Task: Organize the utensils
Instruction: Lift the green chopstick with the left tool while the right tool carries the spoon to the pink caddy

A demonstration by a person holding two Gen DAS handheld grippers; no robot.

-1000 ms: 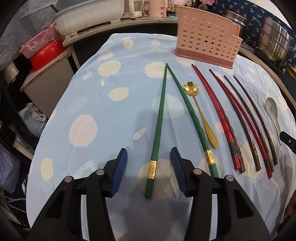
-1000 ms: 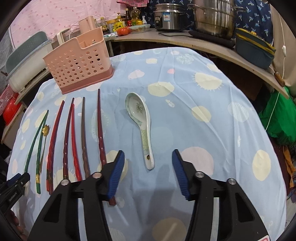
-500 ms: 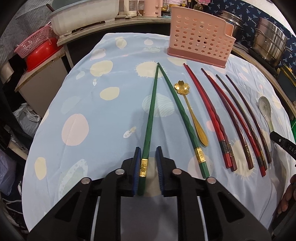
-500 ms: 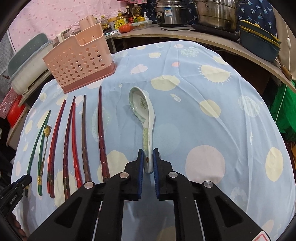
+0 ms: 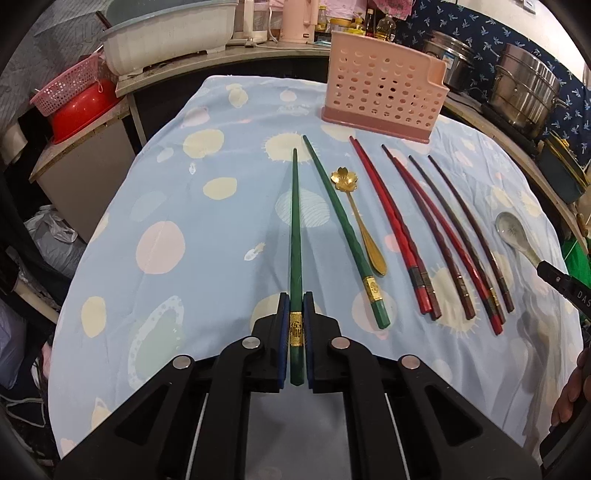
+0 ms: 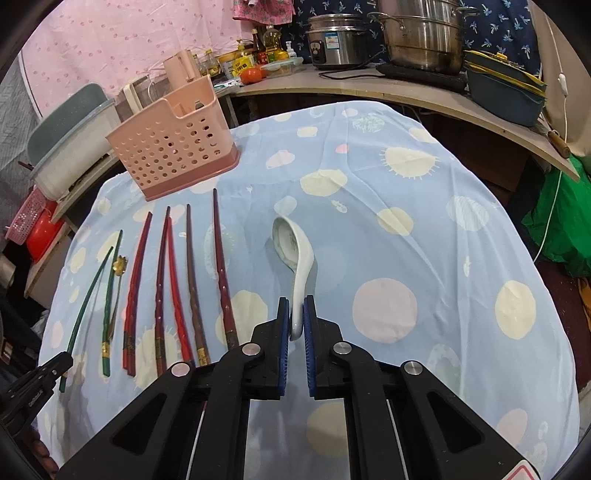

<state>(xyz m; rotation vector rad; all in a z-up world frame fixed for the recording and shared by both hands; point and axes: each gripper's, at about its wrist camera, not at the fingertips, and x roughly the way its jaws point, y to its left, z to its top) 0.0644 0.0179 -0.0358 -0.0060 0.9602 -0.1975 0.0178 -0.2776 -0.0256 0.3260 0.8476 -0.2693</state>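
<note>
My left gripper is shut on the thick end of a green chopstick and lifts it off the cloth. Its green mate lies beside a gold flower spoon. Several red and dark chopsticks lie in a row to the right. My right gripper is shut on the handle of a white ceramic spoon, raised from the cloth. The pink perforated utensil holder stands at the far end of the table; it also shows in the right wrist view.
The table wears a blue spotted cloth. Behind it a shelf holds a white tub, a pink basket with a red bowl, steel pots and bottles. A green bag hangs right of the table.
Both grippers went from open to shut, the left on the green chopstick, the right on the white spoon's handle. Both utensils have since risen off the cloth.
</note>
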